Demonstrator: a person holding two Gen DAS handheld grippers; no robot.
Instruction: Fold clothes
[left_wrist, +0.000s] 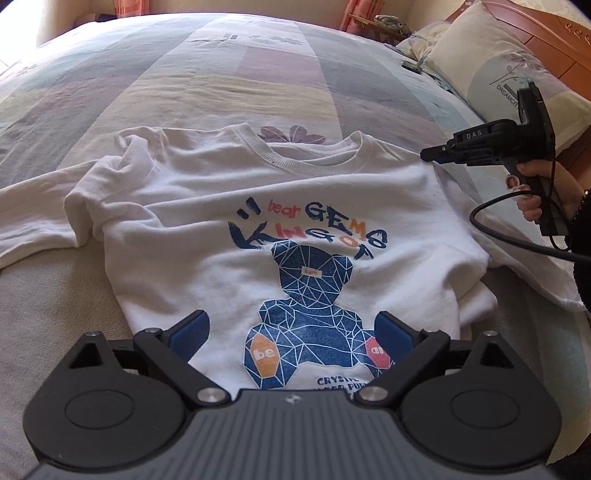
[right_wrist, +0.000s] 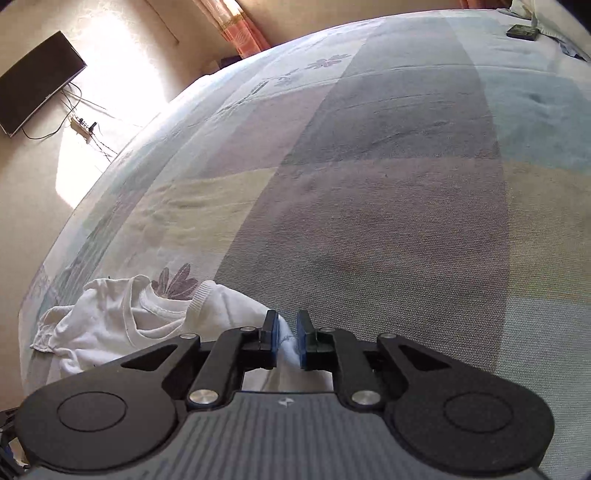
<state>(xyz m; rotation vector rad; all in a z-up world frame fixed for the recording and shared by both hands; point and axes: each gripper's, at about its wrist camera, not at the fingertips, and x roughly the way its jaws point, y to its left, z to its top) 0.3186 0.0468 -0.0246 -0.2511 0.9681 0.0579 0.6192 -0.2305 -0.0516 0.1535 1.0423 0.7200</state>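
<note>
White T-shirt (left_wrist: 280, 206) on the bed (left_wrist: 221, 81)
Right tongs (right_wrist: 287, 341) pinch its shoulder; left tongs (left_wrist: 291, 332) (wide open) hover above its print.

So there's a white t-shirt (left_wrist: 295, 206) lying front-side up on the bed (left_wrist: 221, 85), neck hole pointing away toward the far side. Big blue geometric bear print in the middle with colourful lettering above it. One sleeve is bunched up and crumpled on the left, and the right side is already folded in over the body. Bit wrinkly overall, not flat yet.
</note>
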